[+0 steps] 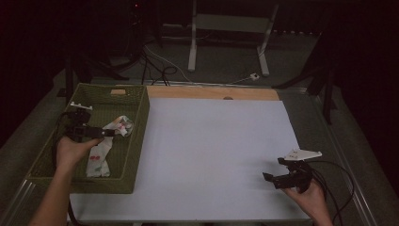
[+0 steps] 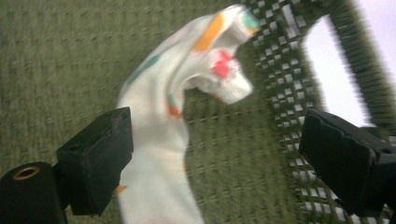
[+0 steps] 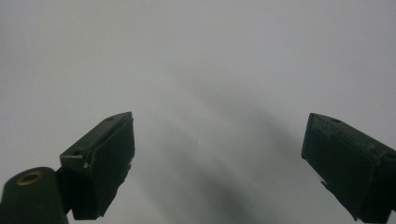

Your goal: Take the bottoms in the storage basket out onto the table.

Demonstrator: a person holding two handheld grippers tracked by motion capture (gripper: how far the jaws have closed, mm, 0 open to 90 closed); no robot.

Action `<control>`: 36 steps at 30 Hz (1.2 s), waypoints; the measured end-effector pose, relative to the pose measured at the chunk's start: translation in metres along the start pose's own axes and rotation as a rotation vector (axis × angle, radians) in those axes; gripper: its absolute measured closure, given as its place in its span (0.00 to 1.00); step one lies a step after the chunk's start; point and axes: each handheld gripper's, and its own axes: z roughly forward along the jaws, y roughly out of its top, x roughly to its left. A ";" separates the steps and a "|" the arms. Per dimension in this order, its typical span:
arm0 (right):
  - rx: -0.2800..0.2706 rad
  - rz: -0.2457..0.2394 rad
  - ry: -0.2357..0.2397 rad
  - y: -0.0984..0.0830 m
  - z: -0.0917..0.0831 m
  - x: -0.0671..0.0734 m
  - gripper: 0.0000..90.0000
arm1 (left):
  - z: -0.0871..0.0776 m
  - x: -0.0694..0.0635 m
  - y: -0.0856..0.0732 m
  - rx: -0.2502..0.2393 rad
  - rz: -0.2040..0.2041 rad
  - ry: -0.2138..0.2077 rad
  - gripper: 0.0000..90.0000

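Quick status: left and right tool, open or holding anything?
Left tool: open, jaws straddling the white patterned sock in the green basket, not clamped.
Right tool: open, holding nothing, over the white table sheet.

A woven olive-green rectangular basket [image 1: 136, 136] holds a white cloth sock [image 2: 159, 140] printed with small marks: orange dashes, teal-green patches and a bright pinkish-red spot near its bunched end, ahead of the black left gripper [image 1: 109, 133]. In the high view the sock's lower part carries red cherry-like prints with green specks, just beside the hand [image 1: 70, 151] holding that gripper. The basket's weave shows a darker green checked mesh on its wall. Under the black right gripper [image 1: 275, 170] lies a plain, unpatterned pale grey-white sheet [image 1: 211, 150]. Beyond it a light-brown wooden strip [image 1: 211, 92] borders the sheet.
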 end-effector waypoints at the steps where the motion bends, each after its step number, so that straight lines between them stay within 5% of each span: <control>1: 0.000 -0.001 0.000 0.000 0.000 0.000 0.11 | 0.002 0.002 -0.001 0.006 -0.003 0.010 0.15; 13: -0.002 -0.005 0.002 0.001 0.001 0.001 0.11 | 0.019 0.014 -0.006 0.085 -0.043 0.048 0.22; 16: -0.001 -0.003 0.008 0.001 0.001 0.002 0.11 | 0.027 0.019 -0.010 0.140 -0.075 0.056 0.25; 29: -0.001 -0.006 0.012 0.002 0.002 0.004 0.11 | 0.043 0.022 -0.013 0.227 -0.074 0.125 0.30; 36: -0.005 -0.011 0.017 0.003 0.002 0.004 0.11 | 0.050 0.026 -0.016 0.288 -0.102 0.093 0.43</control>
